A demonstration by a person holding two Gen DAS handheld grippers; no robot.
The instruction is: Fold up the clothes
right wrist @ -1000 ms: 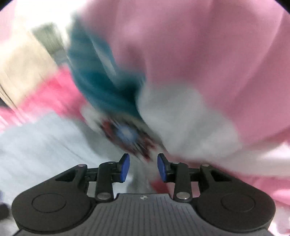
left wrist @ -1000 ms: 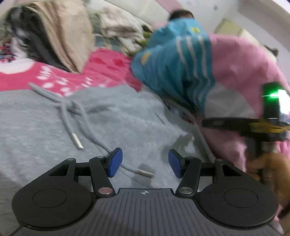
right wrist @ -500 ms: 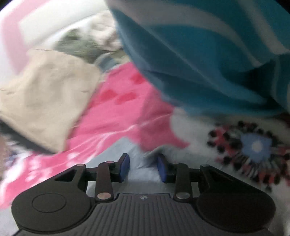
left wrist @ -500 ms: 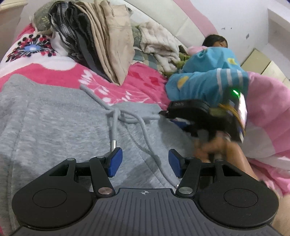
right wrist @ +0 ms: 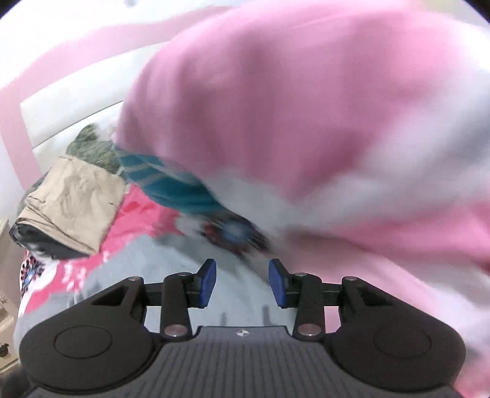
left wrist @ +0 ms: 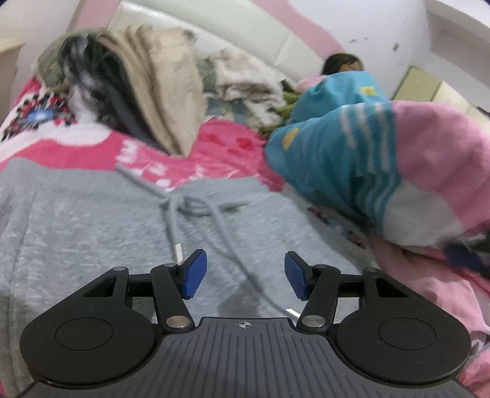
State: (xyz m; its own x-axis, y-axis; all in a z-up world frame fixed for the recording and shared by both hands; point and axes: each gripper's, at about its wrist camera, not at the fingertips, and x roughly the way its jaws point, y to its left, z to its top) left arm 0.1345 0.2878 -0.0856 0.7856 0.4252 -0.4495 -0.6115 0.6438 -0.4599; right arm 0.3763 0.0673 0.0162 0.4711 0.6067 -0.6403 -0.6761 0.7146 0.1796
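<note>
A grey knit garment point(left wrist: 76, 220) with a tied grey drawstring point(left wrist: 183, 205) lies spread on the bed in the left wrist view. My left gripper point(left wrist: 243, 275) hovers just above it, open and empty, with a drawstring end running between its fingers. In the blurred right wrist view my right gripper point(right wrist: 242, 283) is open and empty over the garment's pale grey edge point(right wrist: 171, 263), close to the pink quilt point(right wrist: 306, 122).
A stack of folded clothes, beige on top point(left wrist: 159, 91), sits at the back left on the pink flowered bedspread point(left wrist: 220, 153). A person point(left wrist: 343, 62) lies under a blue and pink quilt point(left wrist: 352, 153) on the right. The padded headboard point(left wrist: 214, 27) stands behind.
The right gripper has left the left wrist view and swung back from the garment's edge toward the pink quilt. The left gripper has shifted slightly over the grey garment.
</note>
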